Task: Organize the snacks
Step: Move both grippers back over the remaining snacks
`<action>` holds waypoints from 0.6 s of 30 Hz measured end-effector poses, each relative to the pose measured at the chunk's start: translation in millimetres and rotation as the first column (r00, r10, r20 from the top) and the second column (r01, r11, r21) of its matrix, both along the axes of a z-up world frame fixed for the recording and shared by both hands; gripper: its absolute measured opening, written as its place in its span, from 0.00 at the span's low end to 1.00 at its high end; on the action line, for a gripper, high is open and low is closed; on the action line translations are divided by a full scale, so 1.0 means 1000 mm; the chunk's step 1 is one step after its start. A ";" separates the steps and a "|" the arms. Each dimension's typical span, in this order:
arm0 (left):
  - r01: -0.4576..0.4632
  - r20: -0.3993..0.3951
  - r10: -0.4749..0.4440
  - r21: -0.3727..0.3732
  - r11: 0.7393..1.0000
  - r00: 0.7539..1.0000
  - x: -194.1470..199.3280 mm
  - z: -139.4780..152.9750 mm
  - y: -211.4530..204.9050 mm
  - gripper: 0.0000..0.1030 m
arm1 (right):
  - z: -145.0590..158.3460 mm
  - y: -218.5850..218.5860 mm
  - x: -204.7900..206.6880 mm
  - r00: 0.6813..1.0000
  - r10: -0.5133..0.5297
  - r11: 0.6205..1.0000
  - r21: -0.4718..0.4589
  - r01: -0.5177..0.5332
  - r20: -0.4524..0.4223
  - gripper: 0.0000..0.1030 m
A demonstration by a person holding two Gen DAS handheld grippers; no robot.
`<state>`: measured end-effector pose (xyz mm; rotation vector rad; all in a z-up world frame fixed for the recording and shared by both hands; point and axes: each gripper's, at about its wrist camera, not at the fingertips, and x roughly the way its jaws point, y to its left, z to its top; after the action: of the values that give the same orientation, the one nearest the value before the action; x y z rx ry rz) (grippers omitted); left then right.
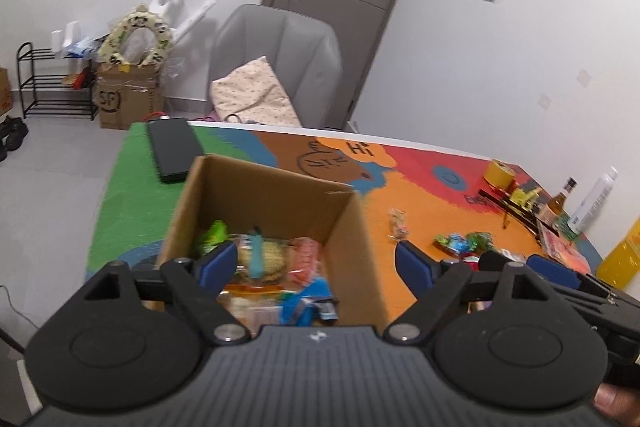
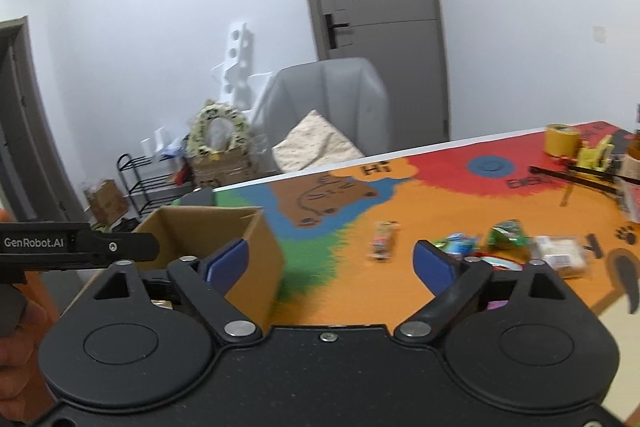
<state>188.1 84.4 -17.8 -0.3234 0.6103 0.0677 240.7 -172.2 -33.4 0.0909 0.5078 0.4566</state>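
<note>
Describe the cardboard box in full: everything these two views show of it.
The cardboard box is plain brown corrugated card, open at the top with no flaps showing, its inner walls bare. It stands upright on the colourful mat, near the table's left end, over green, blue and orange patches. Inside lie several wrapped snacks, reaching partway up. The left gripper hovers open above its near edge with nothing between its blue pads. A dark flat object lies just beyond it, apart.

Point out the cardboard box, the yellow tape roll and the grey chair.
cardboard box (image 1: 280, 203), left wrist view, inner back wall.
yellow tape roll (image 2: 561, 141), right wrist view, outer side.
grey chair (image 1: 280, 47), left wrist view, backrest.
</note>
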 end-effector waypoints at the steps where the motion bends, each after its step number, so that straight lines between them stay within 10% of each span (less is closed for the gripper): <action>1: 0.012 0.001 -0.012 0.001 1.000 1.000 0.002 0.001 -0.005 0.83 | 0.000 -0.007 0.000 1.000 -0.014 1.000 0.003 0.014 -0.001 0.90; 18: 0.115 -0.007 -0.115 0.017 0.993 0.993 0.037 0.004 -0.085 0.87 | -0.004 -0.097 0.011 0.989 -0.149 0.989 0.018 0.149 -0.017 1.00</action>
<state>225.0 -0.3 -13.5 -0.2711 0.6333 -0.0369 251.7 -269.4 -37.2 0.1501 0.5080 0.3149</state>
